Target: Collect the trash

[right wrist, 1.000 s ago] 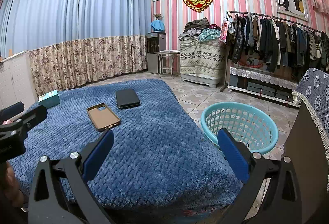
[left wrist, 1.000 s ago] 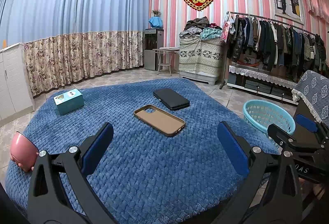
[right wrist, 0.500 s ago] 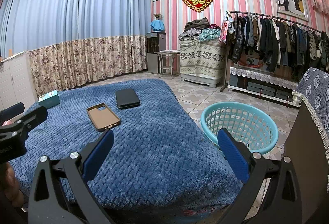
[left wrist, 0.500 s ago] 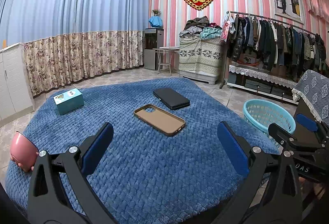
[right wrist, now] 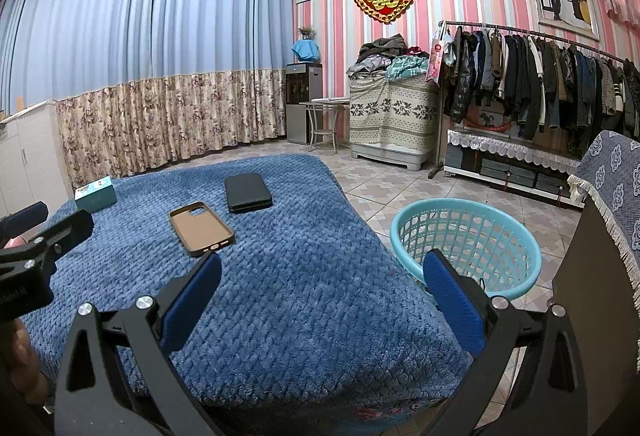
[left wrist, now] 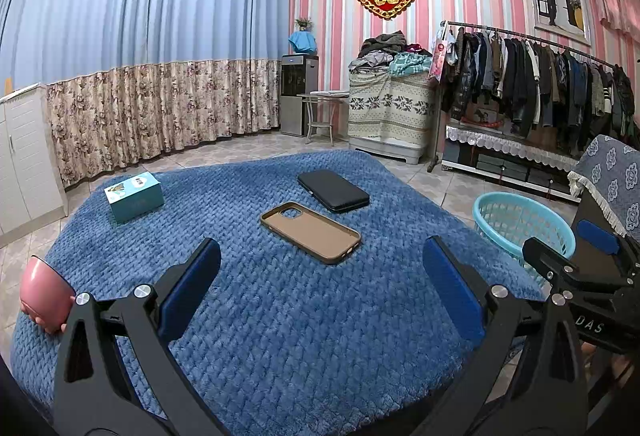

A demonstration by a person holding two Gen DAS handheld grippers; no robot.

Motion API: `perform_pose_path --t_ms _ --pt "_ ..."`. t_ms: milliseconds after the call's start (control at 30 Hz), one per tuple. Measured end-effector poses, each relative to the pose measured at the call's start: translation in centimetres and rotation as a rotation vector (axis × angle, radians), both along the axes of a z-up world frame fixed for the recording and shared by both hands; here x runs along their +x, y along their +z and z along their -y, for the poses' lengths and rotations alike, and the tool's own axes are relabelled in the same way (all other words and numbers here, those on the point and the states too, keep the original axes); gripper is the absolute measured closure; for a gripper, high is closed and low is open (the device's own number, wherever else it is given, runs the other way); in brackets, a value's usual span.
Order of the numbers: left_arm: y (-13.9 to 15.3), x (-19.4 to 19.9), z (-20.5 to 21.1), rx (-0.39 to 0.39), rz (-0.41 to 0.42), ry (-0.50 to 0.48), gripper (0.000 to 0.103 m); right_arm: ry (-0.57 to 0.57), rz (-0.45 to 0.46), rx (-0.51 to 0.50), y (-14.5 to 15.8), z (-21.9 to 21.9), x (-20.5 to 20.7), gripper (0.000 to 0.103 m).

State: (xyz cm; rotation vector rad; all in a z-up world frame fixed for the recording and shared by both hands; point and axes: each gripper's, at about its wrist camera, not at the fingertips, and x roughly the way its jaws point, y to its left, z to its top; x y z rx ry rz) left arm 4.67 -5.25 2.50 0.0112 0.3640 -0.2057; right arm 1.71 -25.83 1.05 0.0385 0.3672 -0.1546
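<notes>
A tan phone case (left wrist: 311, 231) lies in the middle of the blue blanket (left wrist: 280, 316), with a black wallet (left wrist: 333, 190) just behind it and a teal box (left wrist: 134, 196) at the far left. A pink cup (left wrist: 44, 294) sits at the blanket's left edge. A teal basket (right wrist: 466, 246) stands on the floor to the right. My left gripper (left wrist: 320, 284) is open and empty above the blanket's near part. My right gripper (right wrist: 320, 288) is open and empty, between blanket and basket. The phone case (right wrist: 201, 228), wallet (right wrist: 247, 192) and box (right wrist: 96, 193) also show in the right wrist view.
A clothes rack (left wrist: 540, 88) lines the right wall, with a covered chest (left wrist: 390, 120) piled with clothes and a water dispenser (left wrist: 298, 94) behind. A draped chair (right wrist: 608, 196) stands at the right. A white cabinet (left wrist: 20, 156) stands left. The floor is tiled.
</notes>
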Motion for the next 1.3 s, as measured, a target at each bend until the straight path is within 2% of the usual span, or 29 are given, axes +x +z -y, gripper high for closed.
perform_pose_path --t_ms 1300 --pt "-0.22 0.14 -0.07 0.002 -0.001 -0.001 0.005 -0.004 -0.001 0.004 0.08 -0.16 -0.02 0.004"
